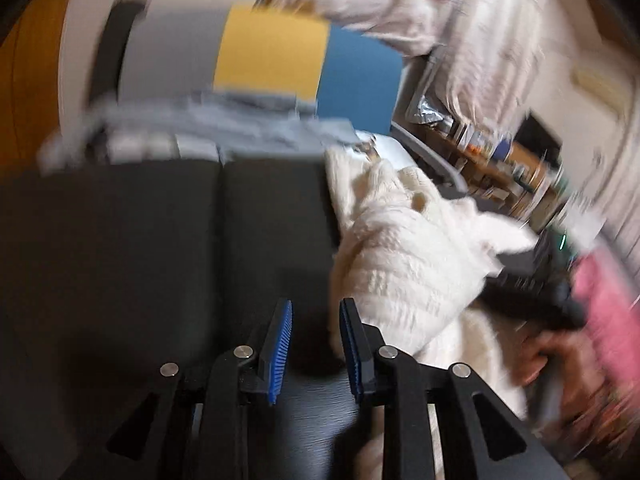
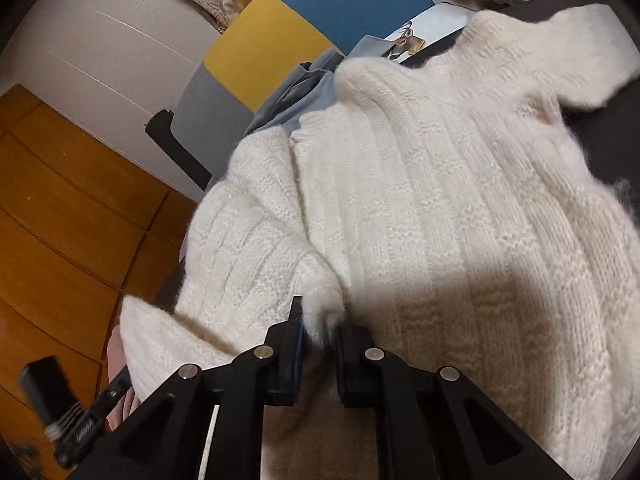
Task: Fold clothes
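The right tool [image 2: 320, 334] has its two jaws pinched onto a fuzzy fold of the cream knitted sweater [image 2: 420, 200], with a tuft of the wool squeezed up between the dark pads. The sweater lies spread over the black worktop [image 2: 608, 132], its ribbed body filling most of the right wrist view; one sleeve reaches toward the far right edge and another hangs down at the lower left, over the edge of the worktop above the orange wooden floor [image 2: 60, 220]. Beyond the sweater's collar lies a pale blue garment [image 2: 296, 100], and behind that stand grey, yellow and blue panels [image 2: 280, 44].

The left tool [image 1: 315, 328] hovers over the bare black worktop [image 1: 120, 248] with its jaws apart and nothing between the blue ribbed pads [image 1: 280, 340]; its right pad sits just beside the sweater's edge [image 1: 400, 248]. This view is smeared by motion blur. At its right edge a hand [image 1: 568, 368] in a pink sleeve [image 1: 608, 296] grips the black handle of the other tool. A folded grey-blue garment [image 1: 224, 120] lies at the far side of the worktop.
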The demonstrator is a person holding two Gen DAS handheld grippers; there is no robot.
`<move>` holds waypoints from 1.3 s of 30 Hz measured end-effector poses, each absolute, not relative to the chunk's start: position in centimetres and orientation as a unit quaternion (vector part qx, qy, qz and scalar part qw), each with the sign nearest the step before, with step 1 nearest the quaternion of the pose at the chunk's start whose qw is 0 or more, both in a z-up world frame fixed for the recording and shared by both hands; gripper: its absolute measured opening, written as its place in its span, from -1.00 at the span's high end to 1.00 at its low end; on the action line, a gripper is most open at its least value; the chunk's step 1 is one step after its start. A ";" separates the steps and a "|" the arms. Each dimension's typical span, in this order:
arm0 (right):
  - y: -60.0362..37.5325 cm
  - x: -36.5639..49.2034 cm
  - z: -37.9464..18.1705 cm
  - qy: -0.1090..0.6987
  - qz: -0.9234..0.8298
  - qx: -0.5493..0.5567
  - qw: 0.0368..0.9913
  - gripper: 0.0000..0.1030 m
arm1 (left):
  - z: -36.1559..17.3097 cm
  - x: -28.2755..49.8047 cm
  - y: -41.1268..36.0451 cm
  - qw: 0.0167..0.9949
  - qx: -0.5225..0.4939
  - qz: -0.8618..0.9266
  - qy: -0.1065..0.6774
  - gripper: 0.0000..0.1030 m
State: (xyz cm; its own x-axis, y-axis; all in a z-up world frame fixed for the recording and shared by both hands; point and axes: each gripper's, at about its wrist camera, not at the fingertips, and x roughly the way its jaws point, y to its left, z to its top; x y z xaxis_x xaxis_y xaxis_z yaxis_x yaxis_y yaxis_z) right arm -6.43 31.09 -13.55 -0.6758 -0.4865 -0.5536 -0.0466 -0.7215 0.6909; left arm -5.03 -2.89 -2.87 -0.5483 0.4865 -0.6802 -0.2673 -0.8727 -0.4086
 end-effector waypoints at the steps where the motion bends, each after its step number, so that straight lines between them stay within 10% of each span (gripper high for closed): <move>1: 31.1 -6.4 -13.6 -0.352 -0.845 0.380 0.132 0.79 | -3.5 -5.7 -3.2 0.226 -0.442 0.851 -0.171 0.45; 7: 31.0 -6.3 -13.6 -0.359 -0.843 0.376 0.138 0.79 | -5.8 -8.1 -6.3 0.269 -0.469 0.753 -0.374 0.21; 27: 30.8 -6.3 -13.5 -0.358 -0.843 0.374 0.143 0.78 | -3.8 -17.4 3.7 0.219 -0.708 0.667 -0.074 0.22; 32: 30.9 -6.3 -13.6 -0.359 -0.843 0.374 0.145 0.78 | -3.7 -13.9 2.1 0.226 -0.676 0.694 -0.097 0.66; 39: 30.9 -6.0 -13.3 -0.357 -0.847 0.364 0.149 0.72 | 1.1 -9.1 -3.4 0.261 -0.512 0.799 -0.177 0.75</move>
